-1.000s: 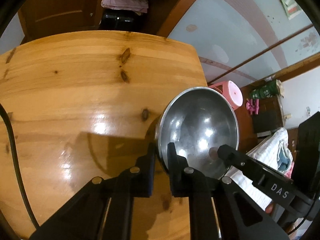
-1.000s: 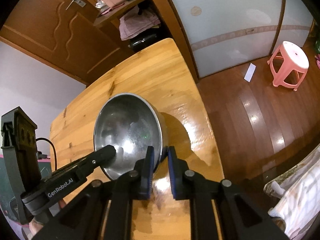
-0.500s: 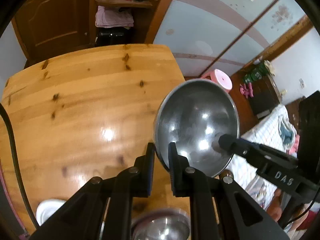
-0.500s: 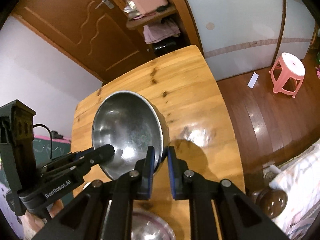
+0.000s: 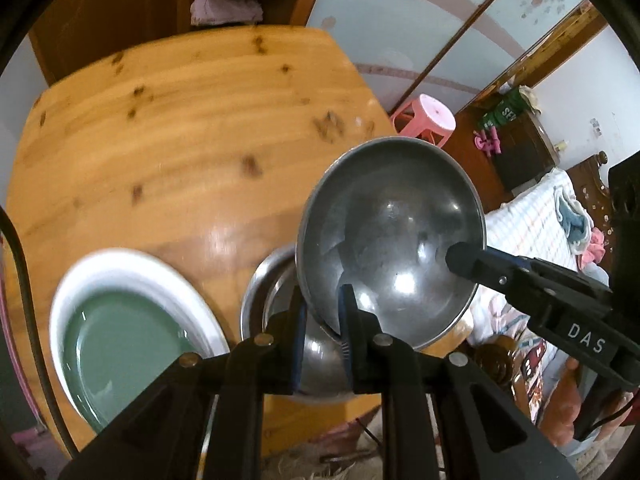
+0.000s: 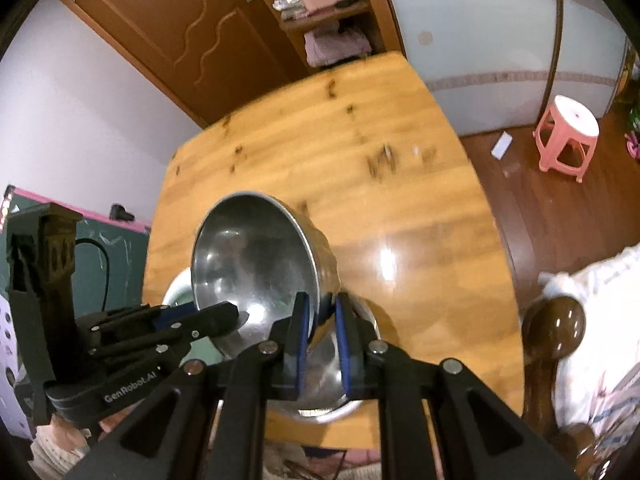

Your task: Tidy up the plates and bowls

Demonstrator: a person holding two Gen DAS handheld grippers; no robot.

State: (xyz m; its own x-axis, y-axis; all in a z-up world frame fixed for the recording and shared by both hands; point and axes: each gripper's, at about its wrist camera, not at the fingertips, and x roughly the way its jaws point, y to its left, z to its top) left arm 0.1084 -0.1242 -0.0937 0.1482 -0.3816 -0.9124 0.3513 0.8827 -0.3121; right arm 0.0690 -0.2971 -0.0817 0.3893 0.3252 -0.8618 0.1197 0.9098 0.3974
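Note:
A large steel bowl [image 5: 392, 240] hangs tilted above the wooden table [image 5: 180, 140], held by opposite rims. My left gripper [image 5: 322, 300] is shut on its near rim in the left wrist view. My right gripper [image 6: 322, 304] is shut on the other rim of the same bowl [image 6: 252, 256]. Directly below it a second steel bowl [image 5: 260, 280] stands on the table near the front edge, also seen as the lower bowl [image 6: 336, 410]. A green plate with a white rim [image 5: 120, 328] lies left of that bowl.
A pink stool [image 6: 568, 136] stands on the wooden floor beyond the table's right side. A bed with a checked cover [image 5: 532, 224] and a dark wooden chair knob [image 6: 556, 328] are close to the near right corner. A black cable [image 5: 20, 260] runs along the left.
Both grippers have carried the steel bowl back toward the table's near edge and upward. The green plate and the second steel bowl have come into view beneath it.

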